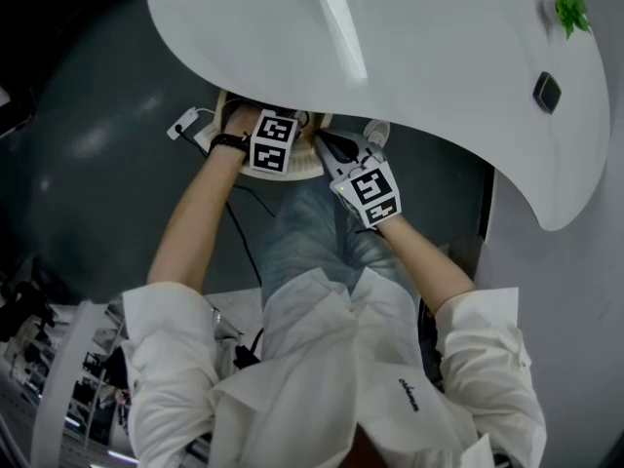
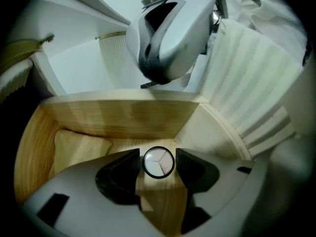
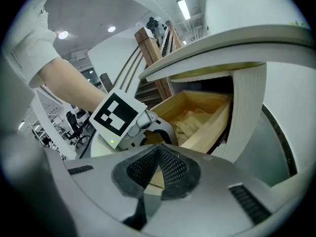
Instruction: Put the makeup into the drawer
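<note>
Two grippers are crowded around one open drawer [image 2: 123, 113], so it's pretty tight in there. Your left gripper [image 2: 158, 164] has its jaws clamped on a small round compact [image 2: 158, 161], one pad against each side. The compact hangs over the drawer's wooden floor, inside the walls, and doesn't look set down. Your right gripper [image 3: 158, 154] has its jaws closed together with nothing between them. It's parked right next to the left one, and from the left gripper view its grey body looms just past the drawer's far wall.

Stuff around you:
- The white desk [image 1: 439, 57] overhangs the drawer, so in the head view both sets of jaw tips are tucked under its curved edge.
- The ribbed white drawer front [image 2: 252, 83] stands off to the right of the wooden box.
- Something pale and crumpled [image 3: 195, 120] lies on the drawer floor, maybe cloth or paper; it's too soft-focus to call.
- Up on the desk, well away from your hands, there's a little green plant [image 1: 571, 10] and a small dark gadget [image 1: 547, 91].
</note>
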Demonstrator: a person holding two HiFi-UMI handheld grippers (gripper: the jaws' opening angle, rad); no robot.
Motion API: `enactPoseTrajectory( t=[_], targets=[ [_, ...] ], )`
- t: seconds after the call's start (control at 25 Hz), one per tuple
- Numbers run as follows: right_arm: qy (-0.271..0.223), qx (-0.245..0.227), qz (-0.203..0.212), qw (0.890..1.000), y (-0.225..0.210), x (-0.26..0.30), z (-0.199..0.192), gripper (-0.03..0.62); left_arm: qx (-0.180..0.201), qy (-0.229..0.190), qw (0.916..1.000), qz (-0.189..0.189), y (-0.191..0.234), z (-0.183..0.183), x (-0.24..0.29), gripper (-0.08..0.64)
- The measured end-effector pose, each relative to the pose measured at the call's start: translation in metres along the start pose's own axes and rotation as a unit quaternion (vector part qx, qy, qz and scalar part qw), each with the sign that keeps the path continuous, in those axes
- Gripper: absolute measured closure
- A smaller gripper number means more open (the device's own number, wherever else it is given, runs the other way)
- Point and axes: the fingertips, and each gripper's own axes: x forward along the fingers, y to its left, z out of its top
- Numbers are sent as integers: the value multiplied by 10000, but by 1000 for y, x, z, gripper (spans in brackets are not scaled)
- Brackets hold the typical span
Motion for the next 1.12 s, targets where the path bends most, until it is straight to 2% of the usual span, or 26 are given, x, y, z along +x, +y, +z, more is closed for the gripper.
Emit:
enactPoseTrajectory(
  t=[0.08,0.28,0.36,0.44,0.56,0.72,0.84,0.96,1.12],
  targets=[
    [-53,27,-6,10000,2,-8,4,575,162,-136,9996,173,-1,8,-13,354],
    [-288,17,-81,9996,8,-47,21,575,412,-609,9955,590,-8,42,-60,500],
    [-552,134,-170,9982,9,-76,40,575,342,-997,9912,806,-10,70,-90,520],
    [-859,307,-311,9953,7,-108,61,575,112,-1527,9827,1040,-7,107,-127,525],
    [-1348,543,-706,9869,-11,-163,93,575,-356,-2362,9587,1542,13,169,-178,526],
    [-1875,779,-1397,9691,-55,-243,116,575,-1156,-3257,9100,2290,64,254,-231,526],
    [-2107,895,-1901,9547,-90,-297,121,575,-1762,-3660,8750,2632,102,306,-247,525],
    [-2299,1023,-2350,9389,-126,-340,121,575,-2209,-3806,8544,2764,139,345,-243,525],
    [-2402,1106,-2698,9259,-171,-383,112,575,-2678,-3854,8342,2896,182,394,-226,525]
  ],
)
